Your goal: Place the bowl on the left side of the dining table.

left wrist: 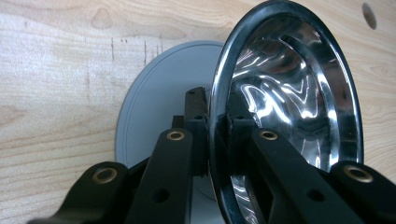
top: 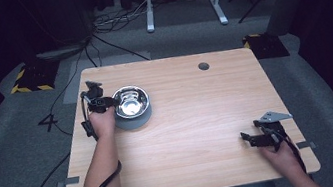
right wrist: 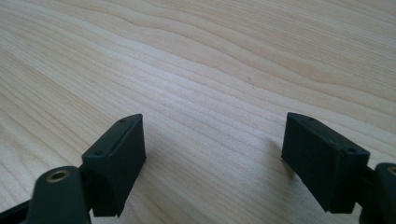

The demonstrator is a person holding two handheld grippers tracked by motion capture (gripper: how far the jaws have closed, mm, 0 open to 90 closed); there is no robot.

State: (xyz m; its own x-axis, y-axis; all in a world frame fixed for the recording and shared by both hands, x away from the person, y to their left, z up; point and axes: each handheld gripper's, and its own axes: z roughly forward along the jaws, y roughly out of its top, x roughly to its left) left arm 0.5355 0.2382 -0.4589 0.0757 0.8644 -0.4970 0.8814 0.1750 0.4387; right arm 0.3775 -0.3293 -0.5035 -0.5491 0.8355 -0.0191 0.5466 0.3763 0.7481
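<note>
A shiny steel bowl (top: pixel 131 101) (left wrist: pixel 289 93) rests on or just over a round grey base (top: pixel 133 122) (left wrist: pixel 159 93) at the table's left rear. My left gripper (top: pixel 110 102) (left wrist: pixel 217 100) is shut on the bowl's left rim, one jaw inside the bowl and one outside. Whether the bowl is fully seated in the base I cannot tell. Near the front right corner my right gripper (top: pixel 250 140) (right wrist: pixel 212 135) stands open just above the bare wood, its pads (right wrist: pixel 116 158) wide apart with nothing between them.
The light wooden table (top: pixel 199 118) has a small round hole (top: pixel 203 66) (left wrist: pixel 369 14) near its back edge. Beyond it stand a white frame (top: pixel 182 0), floor cables and two yellow-black striped plates (top: pixel 33 76) (top: pixel 264 45).
</note>
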